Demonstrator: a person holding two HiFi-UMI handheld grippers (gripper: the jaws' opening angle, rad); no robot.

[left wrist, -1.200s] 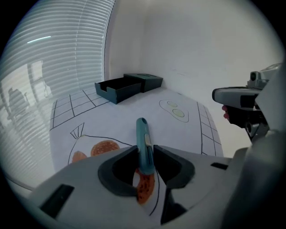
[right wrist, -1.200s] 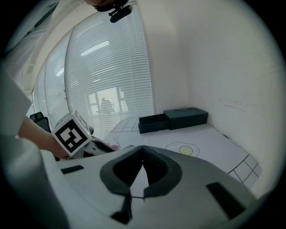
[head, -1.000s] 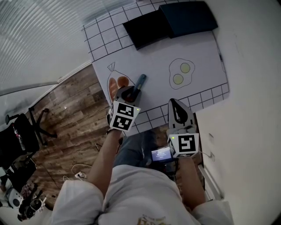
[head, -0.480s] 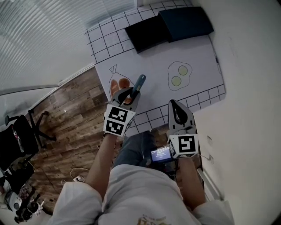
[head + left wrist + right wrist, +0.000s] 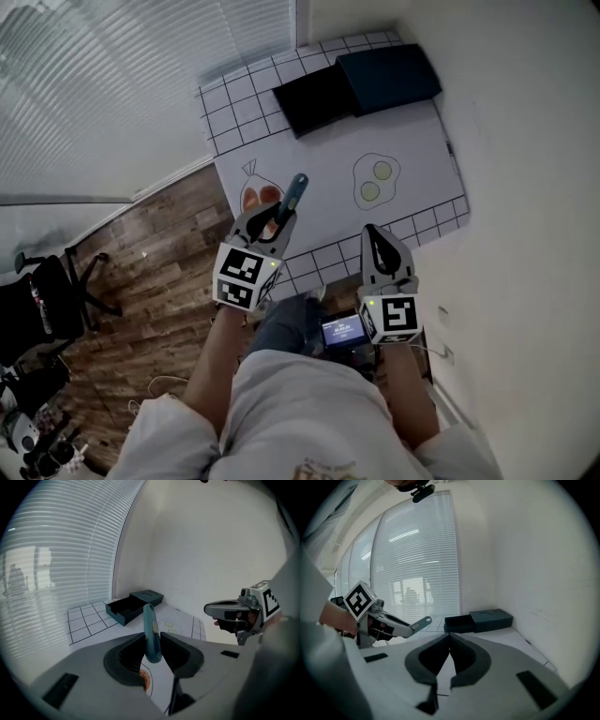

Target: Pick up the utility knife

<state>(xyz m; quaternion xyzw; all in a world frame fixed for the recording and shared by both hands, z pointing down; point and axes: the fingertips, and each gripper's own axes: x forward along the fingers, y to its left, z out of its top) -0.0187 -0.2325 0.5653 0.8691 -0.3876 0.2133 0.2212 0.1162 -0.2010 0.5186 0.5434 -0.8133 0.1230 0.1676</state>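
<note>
My left tongs (image 5: pixel 152 640) pinch the utility knife (image 5: pixel 149 620) by its tail, right tongs (image 5: pixel 449 644) pressed together empty; I reckon it could swivel loose.

Utility knife (image 5: pixel 151 632): slim teal-blue body, rounded ends. Was pinched at near end betw. jaws of left gripper (image 5: pixel 272 214), far end sticking fwd, tilted up, clear of table.

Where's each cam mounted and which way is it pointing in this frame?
Head view: on the person's head, steeply down at the mat; arms, torso, left gripper holding the utility knife, right gripper.
Left gripper view: along its fingers toward the dark box; right gripper at right.
Right gripper view: along closed, empty fingers toward the blinds; left gripper at left.
Shared: box, all three.
</note>
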